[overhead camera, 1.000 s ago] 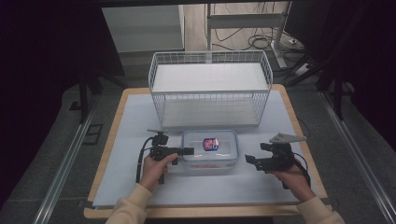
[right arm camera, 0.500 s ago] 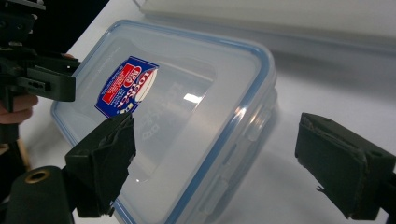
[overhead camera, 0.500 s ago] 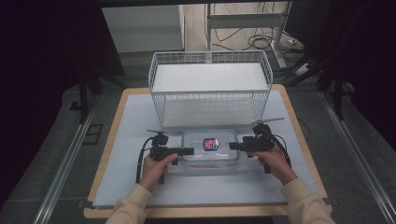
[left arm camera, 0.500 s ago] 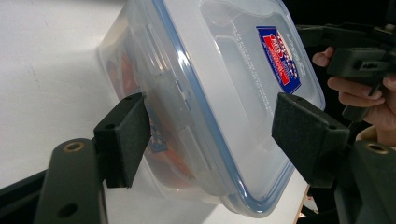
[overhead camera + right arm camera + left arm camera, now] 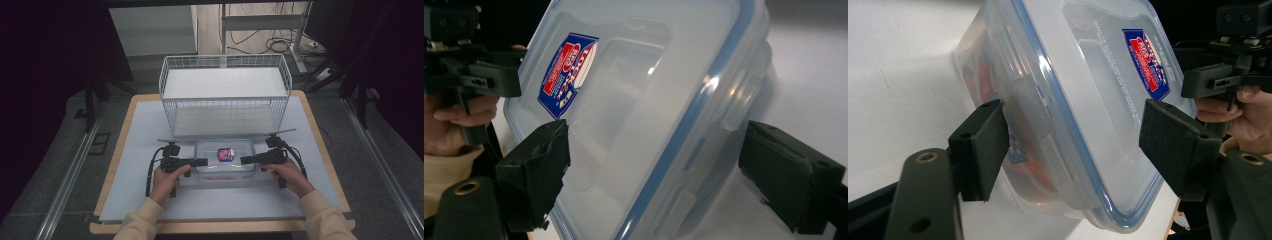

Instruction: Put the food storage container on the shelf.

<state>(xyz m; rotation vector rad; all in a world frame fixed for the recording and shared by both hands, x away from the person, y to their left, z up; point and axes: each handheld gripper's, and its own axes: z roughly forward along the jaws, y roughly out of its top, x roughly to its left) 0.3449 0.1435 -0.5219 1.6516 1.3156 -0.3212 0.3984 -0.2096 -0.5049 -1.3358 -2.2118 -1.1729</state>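
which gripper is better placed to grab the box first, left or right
Left, though only slightly. The left gripper has one pad against the side of the box and its open jaws straddle the lid edge. The right gripper straddles the other end, with a visible gap at its far pad.

The food box (image 5: 223,156) is clear, glossy plastic with a smooth lid; the basket (image 5: 225,95) is white-coated wire; the tabletop (image 5: 135,130) is matt, wood-edged.
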